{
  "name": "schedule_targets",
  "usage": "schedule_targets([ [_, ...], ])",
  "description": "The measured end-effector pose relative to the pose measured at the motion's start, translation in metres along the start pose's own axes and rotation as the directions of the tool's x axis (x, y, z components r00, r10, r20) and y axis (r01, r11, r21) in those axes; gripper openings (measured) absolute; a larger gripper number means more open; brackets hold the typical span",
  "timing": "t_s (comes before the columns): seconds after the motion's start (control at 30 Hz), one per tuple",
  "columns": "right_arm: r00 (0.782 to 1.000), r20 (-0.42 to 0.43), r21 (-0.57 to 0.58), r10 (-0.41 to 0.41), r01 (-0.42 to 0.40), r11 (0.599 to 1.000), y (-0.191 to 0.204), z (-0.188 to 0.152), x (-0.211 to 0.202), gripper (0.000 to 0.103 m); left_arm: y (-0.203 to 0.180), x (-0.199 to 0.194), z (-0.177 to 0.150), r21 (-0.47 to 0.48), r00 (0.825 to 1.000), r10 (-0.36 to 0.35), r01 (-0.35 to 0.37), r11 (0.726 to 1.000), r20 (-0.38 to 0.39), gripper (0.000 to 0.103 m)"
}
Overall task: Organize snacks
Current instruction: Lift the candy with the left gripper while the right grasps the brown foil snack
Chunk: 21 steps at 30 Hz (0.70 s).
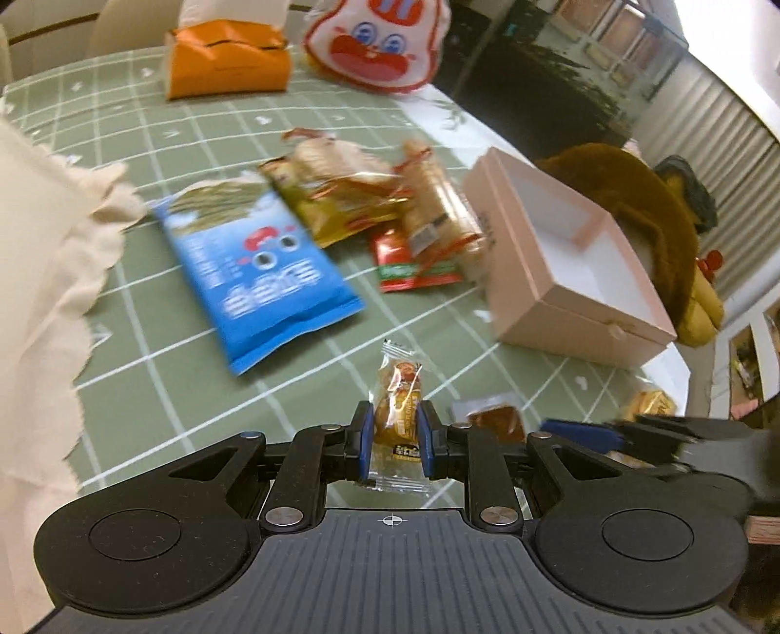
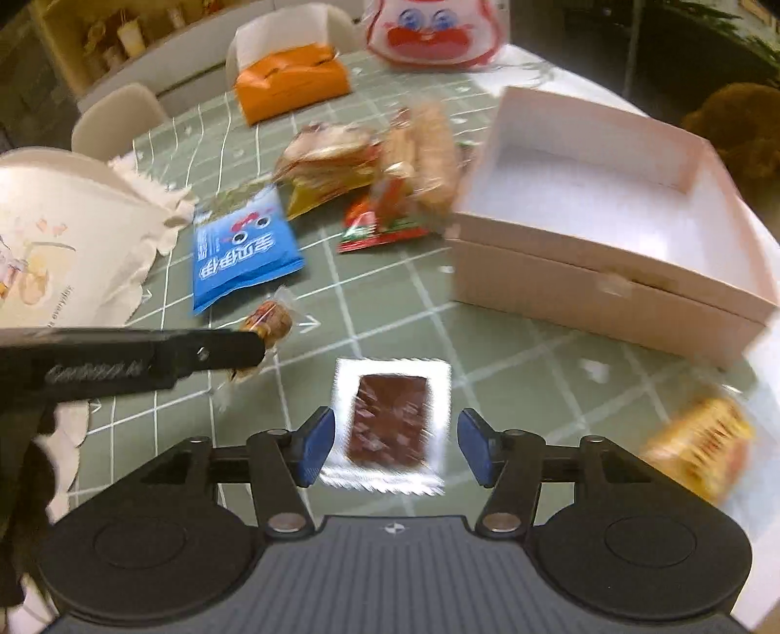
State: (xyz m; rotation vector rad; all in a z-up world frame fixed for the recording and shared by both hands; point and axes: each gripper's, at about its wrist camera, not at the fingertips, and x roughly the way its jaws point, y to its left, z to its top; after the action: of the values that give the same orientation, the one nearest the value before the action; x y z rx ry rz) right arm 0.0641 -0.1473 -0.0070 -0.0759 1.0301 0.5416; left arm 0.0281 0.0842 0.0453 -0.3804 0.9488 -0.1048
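Observation:
My left gripper (image 1: 395, 434) is shut on a small clear-wrapped golden pastry (image 1: 397, 405), held above the green checked tablecloth (image 1: 170, 390); it also shows in the right wrist view (image 2: 270, 319). My right gripper (image 2: 397, 446) is open, its pads either side of a clear packet with a brown slab (image 2: 390, 422) lying on the cloth. The open pink box (image 2: 609, 205) stands empty at the right; it also shows in the left wrist view (image 1: 570, 253). A blue snack bag (image 1: 258, 273), cracker packs (image 1: 351, 190) and a red packet (image 1: 414, 268) lie in the middle.
An orange tissue box (image 1: 224, 63) and a white-and-red cartoon bag (image 1: 375, 39) stand at the far edge. A cream cloth bag (image 2: 63, 234) lies at the left. A yellow wrapped snack (image 2: 702, 444) sits near the right table edge. A brown plush toy (image 1: 643, 214) lies behind the box.

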Motion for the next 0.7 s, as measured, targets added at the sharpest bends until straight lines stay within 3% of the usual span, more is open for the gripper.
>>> schedule_targets([
  [0.1, 0.997, -0.017, -0.053, -0.071, 0.07, 0.996, 0.016, 0.002, 0.011, 0.058, 0.003, -0.005, -0.004, -0.002, 1.0, -0.001, 0.001, 1.0, -0.007, 0.023],
  [0.17, 0.996, -0.019, -0.074, -0.091, 0.09, 0.993, 0.021, 0.001, 0.012, 0.051, 0.004, -0.009, -0.008, 0.001, 1.0, -0.005, 0.005, 1.0, -0.013, 0.023],
  [0.47, 0.998, 0.013, -0.012, -0.066, 0.066, 0.998, 0.004, -0.011, -0.025, 0.044, -0.009, -0.015, -0.014, 0.042, 0.998, -0.053, 0.055, 0.998, -0.027, 0.023],
  [0.57, 0.994, 0.078, 0.022, -0.08, 0.079, 0.997, -0.019, -0.007, -0.058, 0.044, -0.025, -0.019, -0.002, 0.045, 0.993, -0.118, 0.117, 0.992, 0.005, 0.023],
  [0.7, 0.969, 0.213, 0.066, -0.123, 0.111, 0.992, -0.051, 0.024, -0.104, 0.044, -0.061, -0.028, 0.044, 0.091, 0.972, -0.224, 0.218, 0.972, 0.074, 0.023],
])
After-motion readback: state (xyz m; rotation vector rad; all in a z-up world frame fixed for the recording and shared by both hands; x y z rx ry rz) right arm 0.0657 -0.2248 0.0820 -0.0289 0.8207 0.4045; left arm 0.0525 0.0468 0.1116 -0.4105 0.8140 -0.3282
